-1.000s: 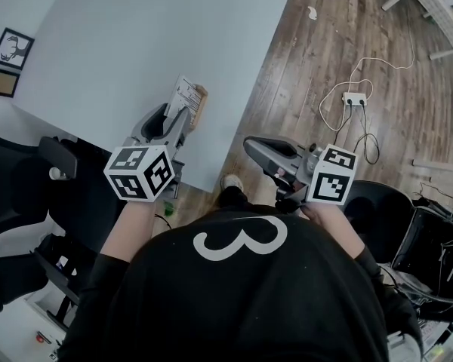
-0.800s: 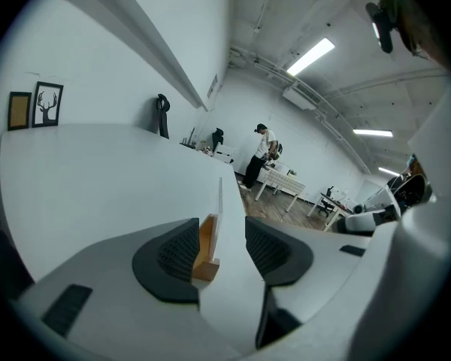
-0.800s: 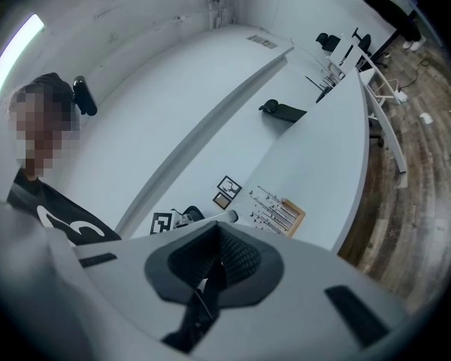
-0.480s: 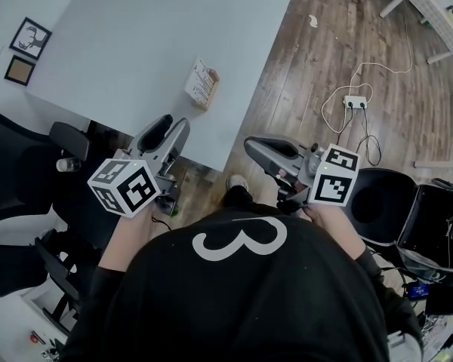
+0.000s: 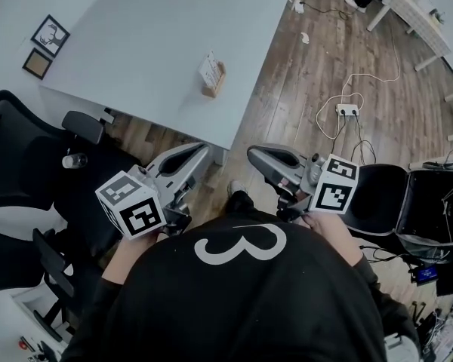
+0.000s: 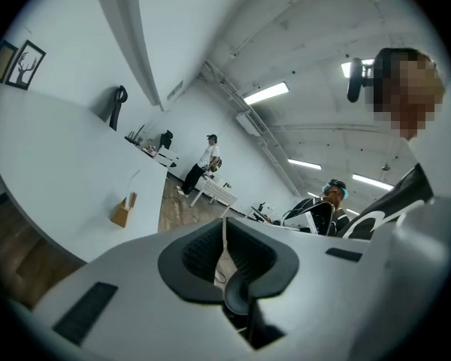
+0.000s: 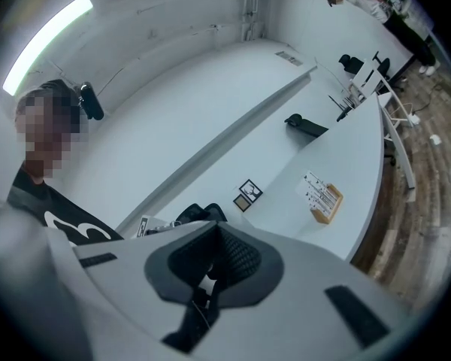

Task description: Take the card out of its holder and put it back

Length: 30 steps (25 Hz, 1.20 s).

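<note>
A small wooden card holder with a white printed card upright in it stands near the front edge of the white table. It also shows in the left gripper view and the right gripper view. Both grippers are held off the table, close to my body and well short of the holder. My left gripper has just been closing; its jaws now stand together with nothing between them. My right gripper is shut and empty.
Two small framed pictures lie at the table's far left. Black office chairs stand at the left and the right. A power strip with a white cable lies on the wood floor. People stand far off.
The left gripper has left the card holder, pulled back off the table toward my body and closed its jaws. The right gripper drew back a little. The holder keeps its card.
</note>
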Available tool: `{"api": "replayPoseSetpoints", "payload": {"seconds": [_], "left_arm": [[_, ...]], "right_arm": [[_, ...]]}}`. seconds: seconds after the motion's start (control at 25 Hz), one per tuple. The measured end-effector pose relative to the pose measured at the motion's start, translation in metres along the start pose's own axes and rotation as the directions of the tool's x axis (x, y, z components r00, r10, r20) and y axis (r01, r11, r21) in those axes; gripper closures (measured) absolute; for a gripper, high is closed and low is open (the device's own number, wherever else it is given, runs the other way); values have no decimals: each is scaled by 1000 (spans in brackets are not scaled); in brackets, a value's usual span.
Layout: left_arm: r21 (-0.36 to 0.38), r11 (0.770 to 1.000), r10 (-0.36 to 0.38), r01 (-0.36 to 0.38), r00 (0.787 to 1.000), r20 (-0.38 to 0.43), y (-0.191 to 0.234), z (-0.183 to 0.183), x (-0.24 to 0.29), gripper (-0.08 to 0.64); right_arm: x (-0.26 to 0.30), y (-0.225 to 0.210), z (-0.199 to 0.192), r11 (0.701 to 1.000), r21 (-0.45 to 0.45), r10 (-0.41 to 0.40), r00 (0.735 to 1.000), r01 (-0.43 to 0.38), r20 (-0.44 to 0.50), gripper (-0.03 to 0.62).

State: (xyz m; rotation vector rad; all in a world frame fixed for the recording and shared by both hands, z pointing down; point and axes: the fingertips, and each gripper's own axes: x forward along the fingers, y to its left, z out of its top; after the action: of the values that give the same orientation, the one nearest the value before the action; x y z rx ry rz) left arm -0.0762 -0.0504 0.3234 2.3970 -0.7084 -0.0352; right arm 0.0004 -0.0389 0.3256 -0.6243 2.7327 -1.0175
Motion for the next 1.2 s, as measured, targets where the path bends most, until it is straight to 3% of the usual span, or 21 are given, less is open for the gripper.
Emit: {"api": "replayPoseSetpoints", "payload": {"seconds": [0.48, 1.2], "left_arm": [[9, 999, -53, 53, 998, 44, -50, -18, -46, 541], [15, 999, -38, 37, 996, 78, -67, -26, -80, 541]], "right_arm": [[-18, 67, -28, 998, -56, 22, 999, -20, 43, 583], [-15, 98, -46, 995, -99, 35, 999, -33, 16, 583]]}}
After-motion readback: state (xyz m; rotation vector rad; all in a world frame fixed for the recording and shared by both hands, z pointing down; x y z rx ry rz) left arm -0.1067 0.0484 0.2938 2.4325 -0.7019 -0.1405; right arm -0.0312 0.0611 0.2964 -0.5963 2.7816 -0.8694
